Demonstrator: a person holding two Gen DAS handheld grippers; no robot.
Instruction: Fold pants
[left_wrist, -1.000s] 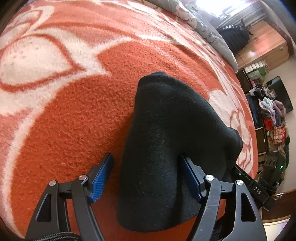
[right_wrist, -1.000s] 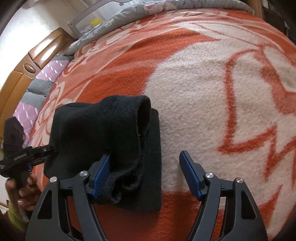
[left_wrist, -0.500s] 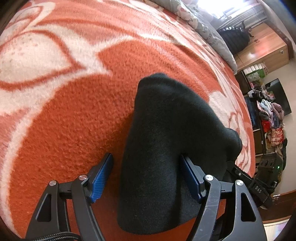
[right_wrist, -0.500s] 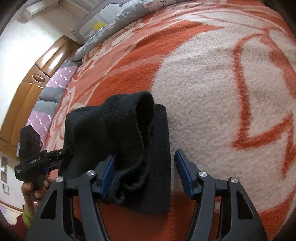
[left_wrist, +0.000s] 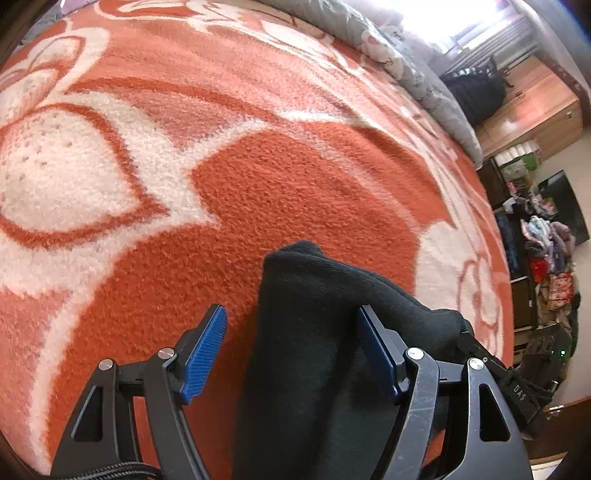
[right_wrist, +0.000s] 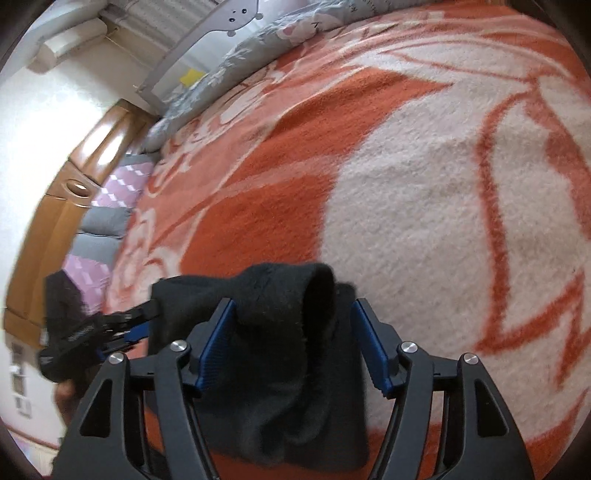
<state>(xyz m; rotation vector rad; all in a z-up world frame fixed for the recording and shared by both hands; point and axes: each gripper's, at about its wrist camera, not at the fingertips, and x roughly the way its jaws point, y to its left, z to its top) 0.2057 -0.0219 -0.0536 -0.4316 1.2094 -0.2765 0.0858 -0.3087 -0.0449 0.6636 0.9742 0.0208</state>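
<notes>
Black pants (left_wrist: 314, 350) lie folded into a thick bundle on the orange and white blanket (left_wrist: 295, 166). My left gripper (left_wrist: 291, 312) is open. Its left pad (left_wrist: 207, 343) hangs over bare blanket and its right pad rests on the fabric. In the right wrist view the bundle (right_wrist: 280, 350) fills the gap of my right gripper (right_wrist: 291, 304). Both blue pads touch the fold, and the jaws are opening slightly. The left gripper (right_wrist: 146, 314) shows at the bundle's left edge, held by a hand (right_wrist: 66, 398).
A grey patterned quilt (left_wrist: 406, 62) lies along the blanket's far edge. Beyond the bed stand a wooden wardrobe (left_wrist: 535, 110) and a pile of clothes (left_wrist: 546, 240). Purple and grey pillows (right_wrist: 110, 192) and wooden furniture (right_wrist: 66, 206) are on the left.
The right gripper's jaws came in around the fold. Both grippers drew back, and the bundle sits lower in both views, farther from the blanket's pattern lines.
</notes>
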